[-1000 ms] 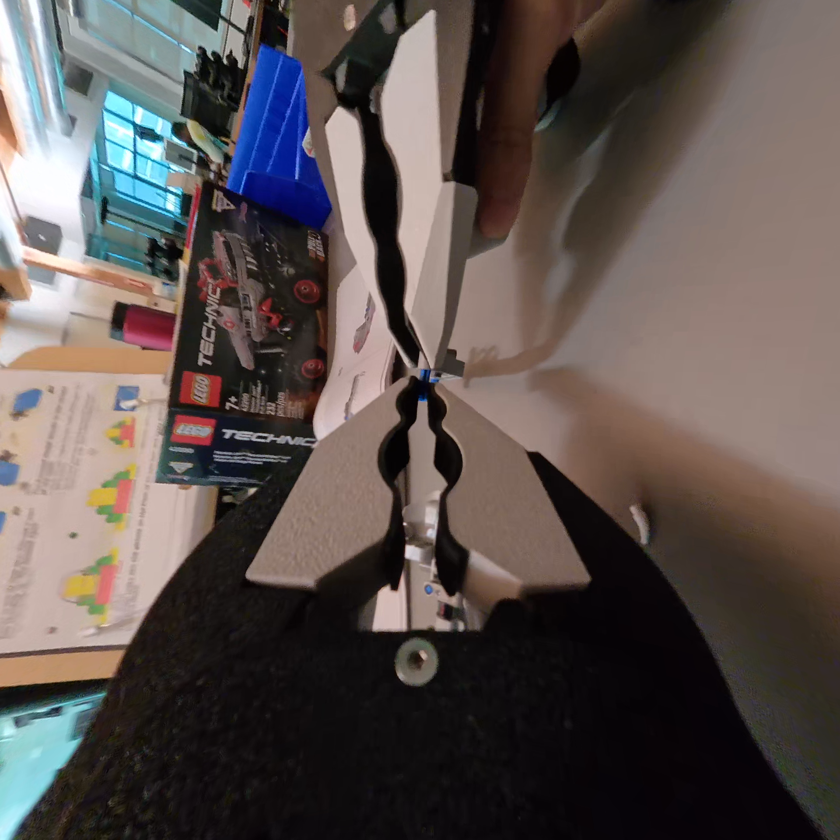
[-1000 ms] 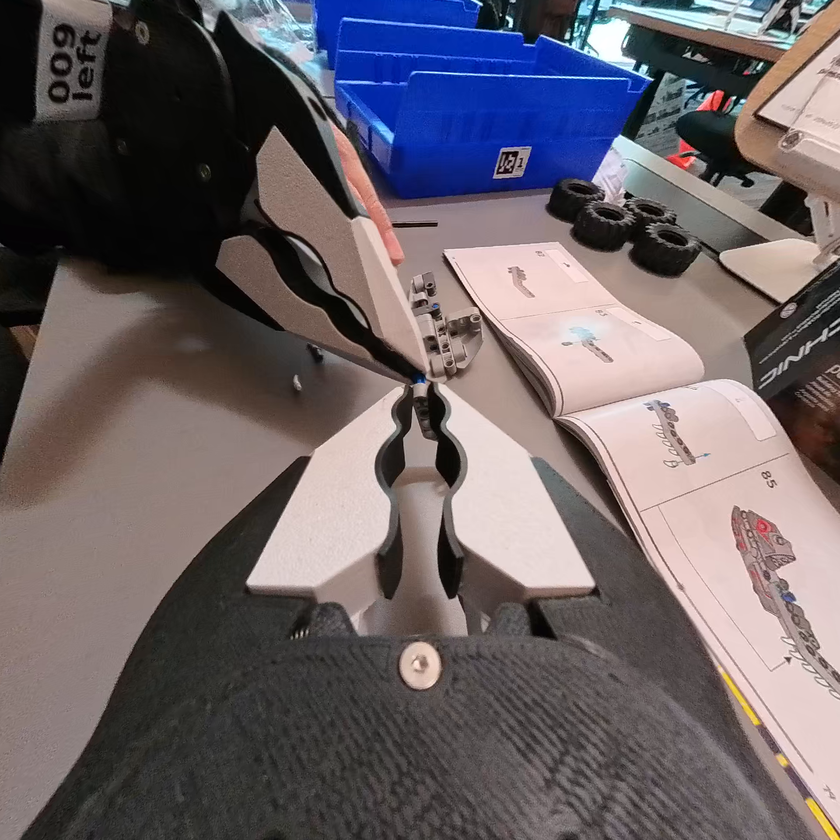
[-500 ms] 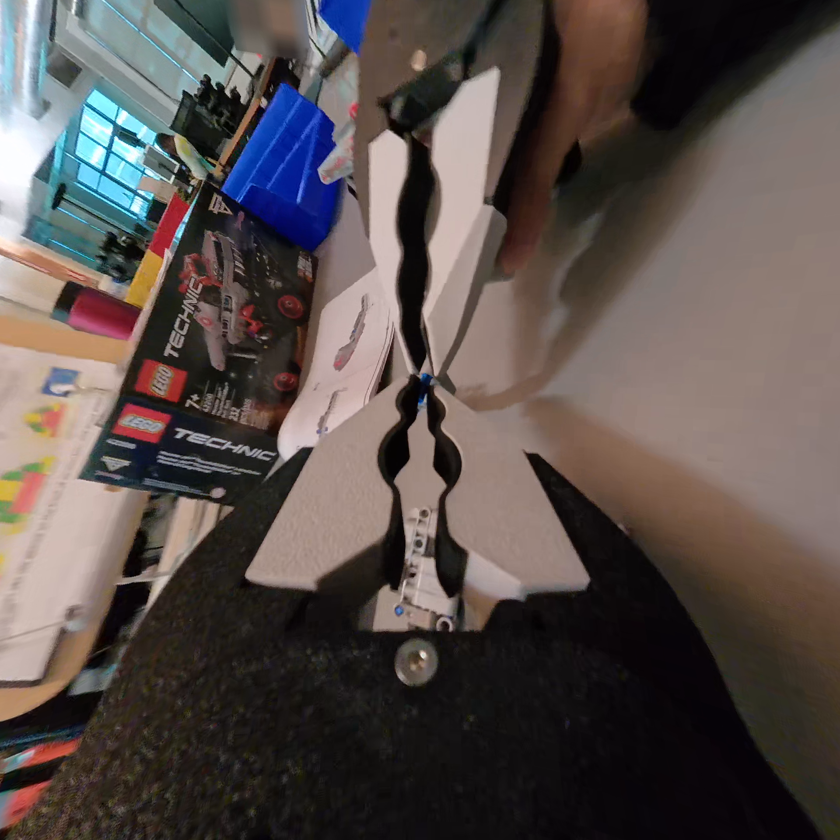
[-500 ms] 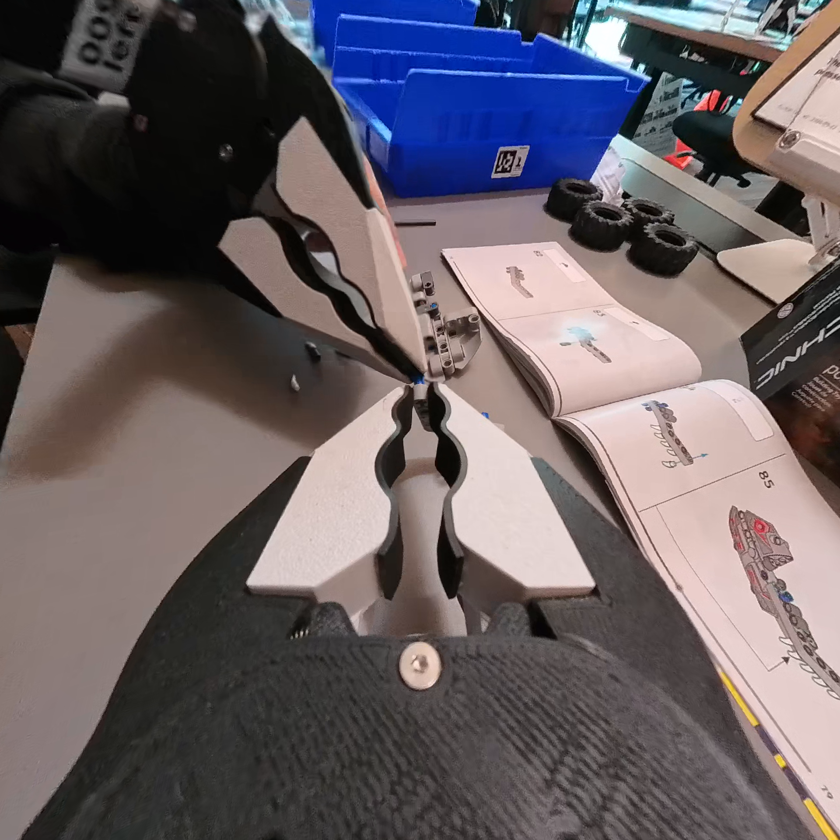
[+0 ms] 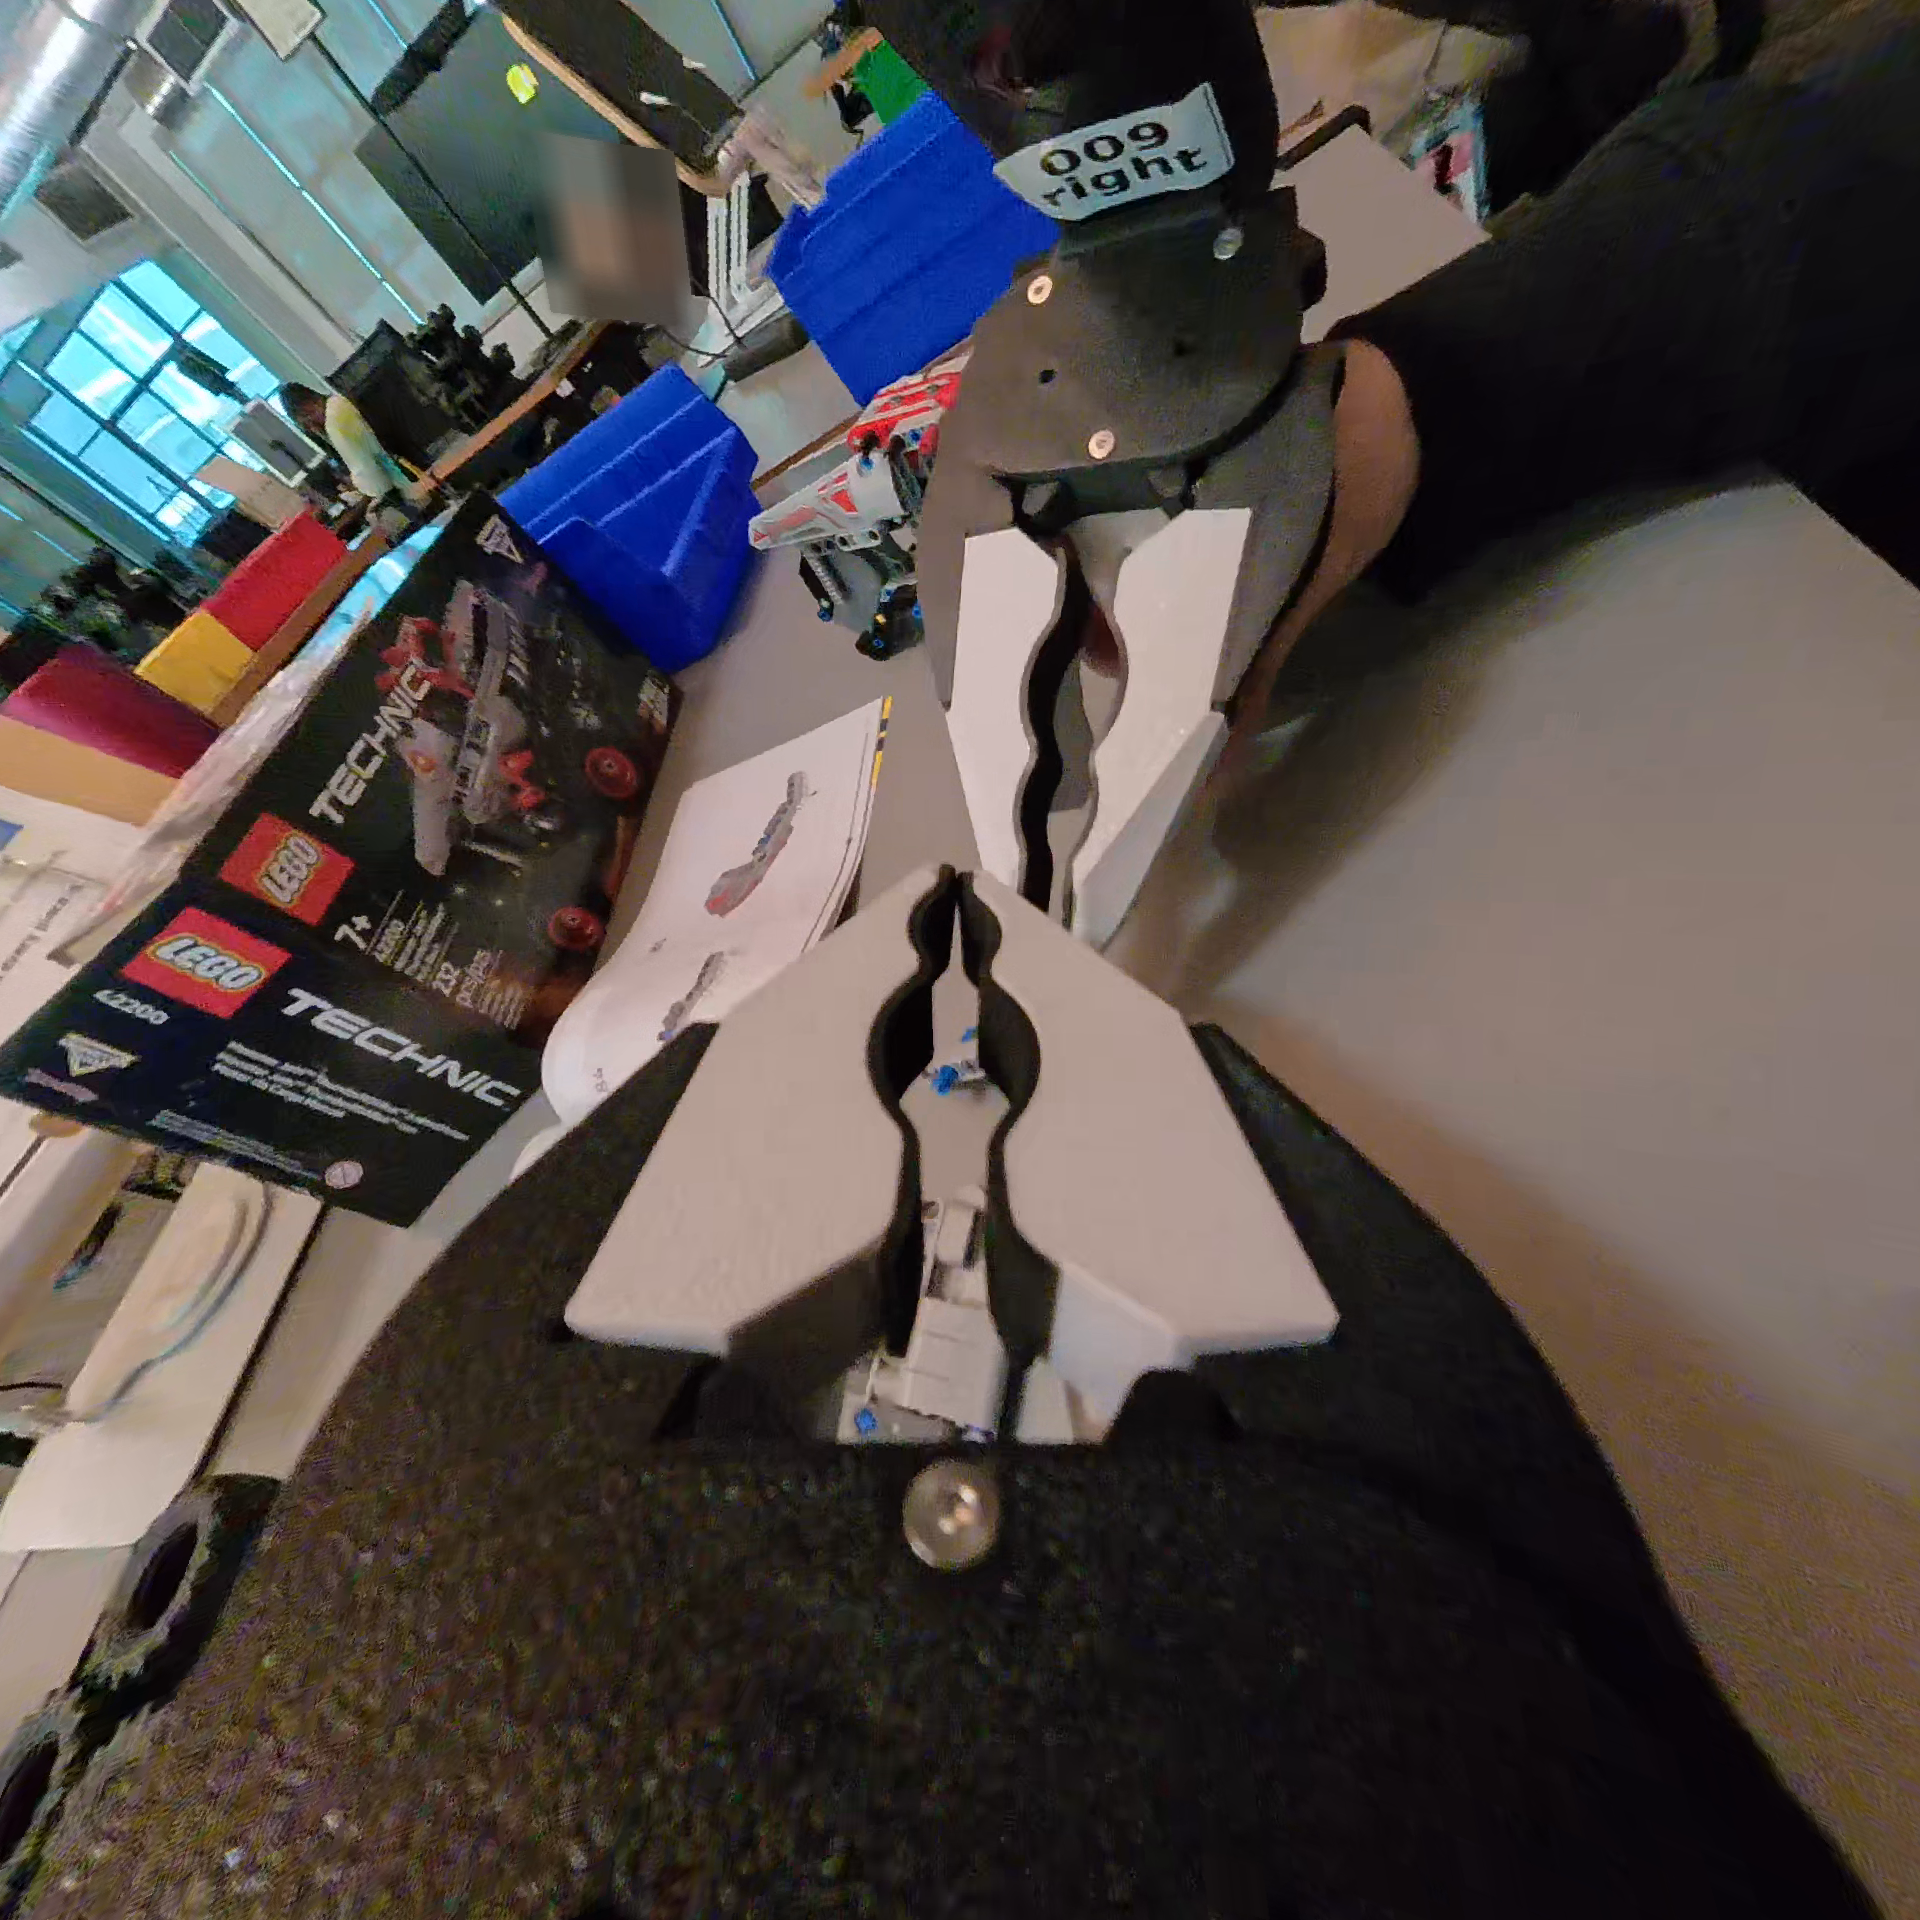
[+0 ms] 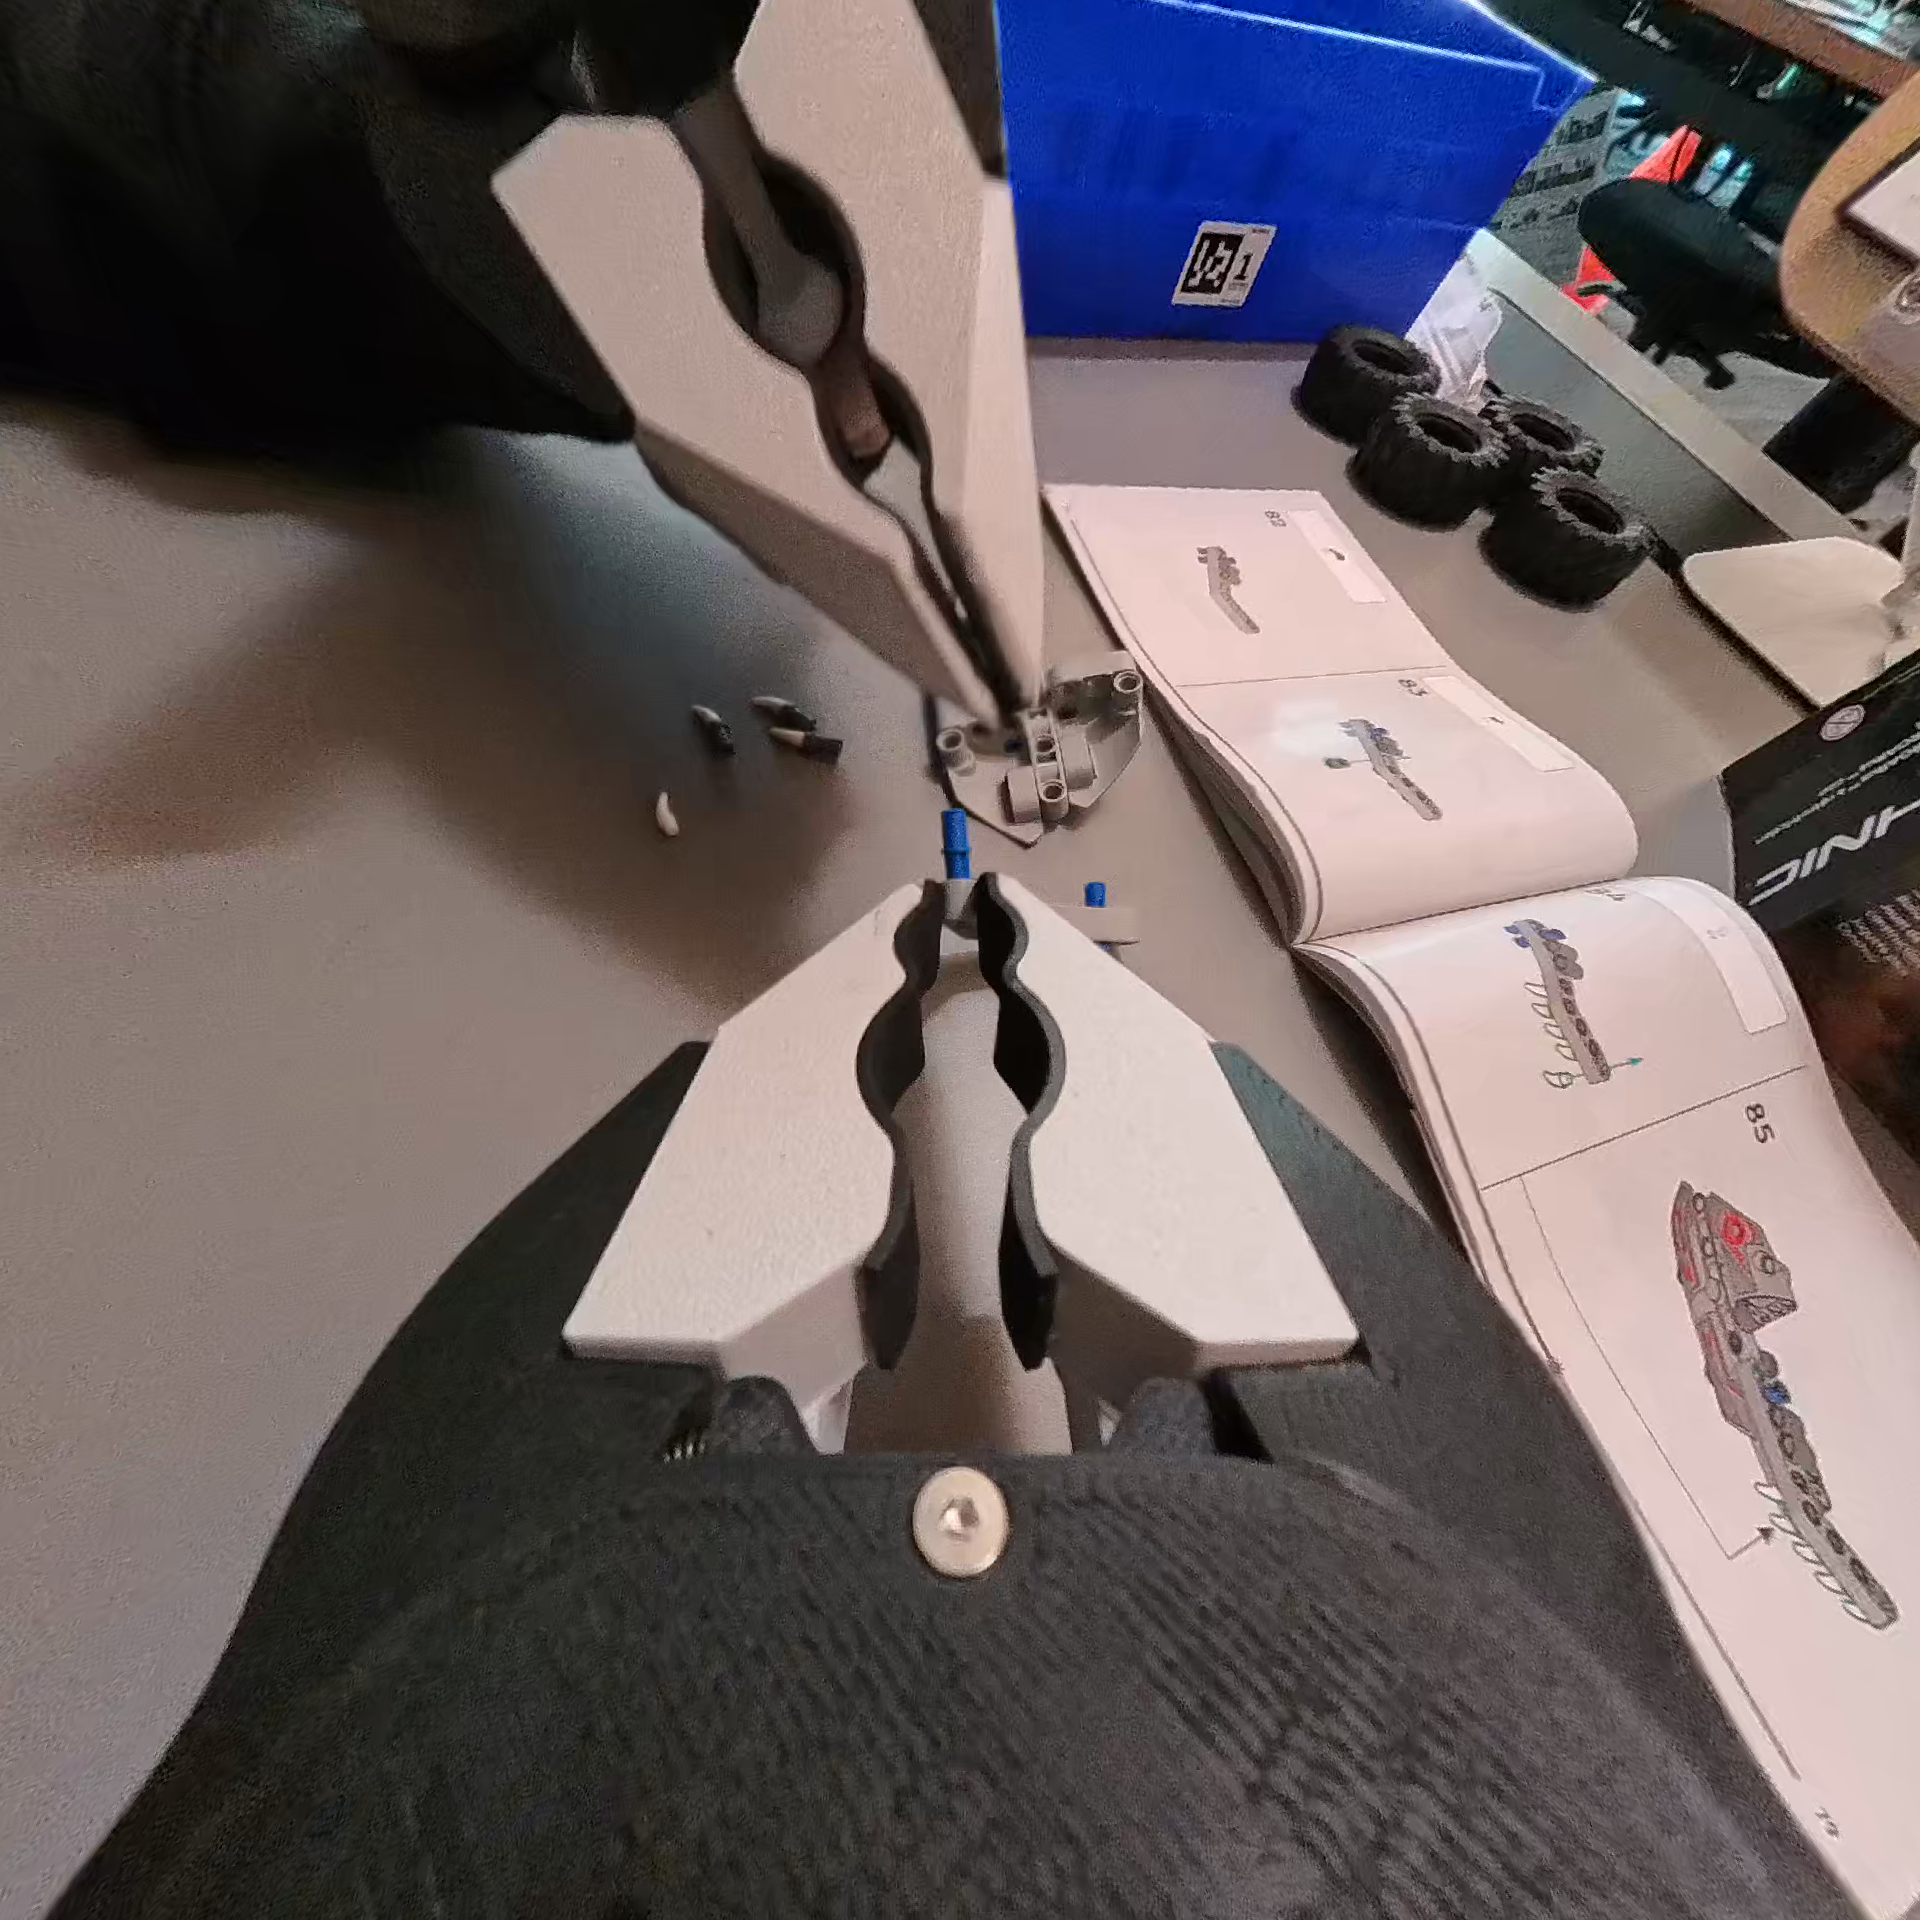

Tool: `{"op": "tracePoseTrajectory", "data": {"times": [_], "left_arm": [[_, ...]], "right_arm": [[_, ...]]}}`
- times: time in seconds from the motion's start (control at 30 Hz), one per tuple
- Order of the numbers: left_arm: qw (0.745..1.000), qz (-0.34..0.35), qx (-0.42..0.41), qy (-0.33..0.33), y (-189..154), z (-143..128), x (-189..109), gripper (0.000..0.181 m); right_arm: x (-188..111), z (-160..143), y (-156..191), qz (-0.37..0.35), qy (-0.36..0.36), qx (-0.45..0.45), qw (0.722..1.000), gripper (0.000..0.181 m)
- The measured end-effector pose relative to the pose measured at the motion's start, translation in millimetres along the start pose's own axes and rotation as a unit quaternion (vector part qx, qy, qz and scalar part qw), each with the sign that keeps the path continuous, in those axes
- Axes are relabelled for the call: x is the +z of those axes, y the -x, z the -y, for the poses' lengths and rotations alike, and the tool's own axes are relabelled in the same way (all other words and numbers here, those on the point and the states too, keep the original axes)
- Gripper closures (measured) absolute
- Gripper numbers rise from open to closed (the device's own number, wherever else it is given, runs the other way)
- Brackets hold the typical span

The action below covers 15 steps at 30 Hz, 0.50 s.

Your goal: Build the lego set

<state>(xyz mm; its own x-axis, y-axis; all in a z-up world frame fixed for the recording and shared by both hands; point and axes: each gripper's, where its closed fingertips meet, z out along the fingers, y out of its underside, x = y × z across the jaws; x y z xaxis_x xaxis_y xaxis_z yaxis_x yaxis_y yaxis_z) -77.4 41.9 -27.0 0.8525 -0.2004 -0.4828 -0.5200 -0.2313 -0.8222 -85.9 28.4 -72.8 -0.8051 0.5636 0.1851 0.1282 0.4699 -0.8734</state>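
Observation:
My left gripper (image 5: 956, 883) is shut on a light grey Technic assembly (image 6: 1070, 748), a curved panel with short beams. In the right wrist view it (image 6: 995, 712) comes down from above with its tips on the assembly's near edge. Part of the assembly (image 5: 951, 1309) shows through the gap between its fingers. My right gripper (image 6: 961, 888) is shut on a small grey piece with a blue pin (image 6: 953, 840) standing out past the tips. It sits a short way in front of the assembly. In the left wrist view it (image 5: 1044, 904) points down just behind my left fingertips.
An open instruction booklet (image 6: 1351, 727) lies to the right, with several black tyres (image 6: 1455, 447) and the set's box (image 5: 395, 883) beyond. Blue bins (image 6: 1247, 156) stand at the back. Small dark pieces (image 6: 774, 727) and a white one (image 6: 667, 812) lie left. A part-built model (image 5: 862, 509) stands far off.
The two grippers' tips met at the blue pin before. Now they are apart: the left gripper has swung steeper and away with the assembly, and the pin stays with the right gripper.

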Motion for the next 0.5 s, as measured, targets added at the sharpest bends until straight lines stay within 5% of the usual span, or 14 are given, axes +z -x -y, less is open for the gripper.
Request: {"op": "tracePoseTrajectory", "data": {"times": [0.33,0.5], "left_arm": [[0.995,-0.046,-0.001,0.087,-15,-36,4,0.168],[0.991,0.056,0.094,0.079,3,-21,8,0.150]], "right_arm": [[-8,9,-2,-0.011,-0.036,-0.001,0.999,0.175],[-11,14,-11,-0.039,-0.057,0.008,0.998,0.175]]}}
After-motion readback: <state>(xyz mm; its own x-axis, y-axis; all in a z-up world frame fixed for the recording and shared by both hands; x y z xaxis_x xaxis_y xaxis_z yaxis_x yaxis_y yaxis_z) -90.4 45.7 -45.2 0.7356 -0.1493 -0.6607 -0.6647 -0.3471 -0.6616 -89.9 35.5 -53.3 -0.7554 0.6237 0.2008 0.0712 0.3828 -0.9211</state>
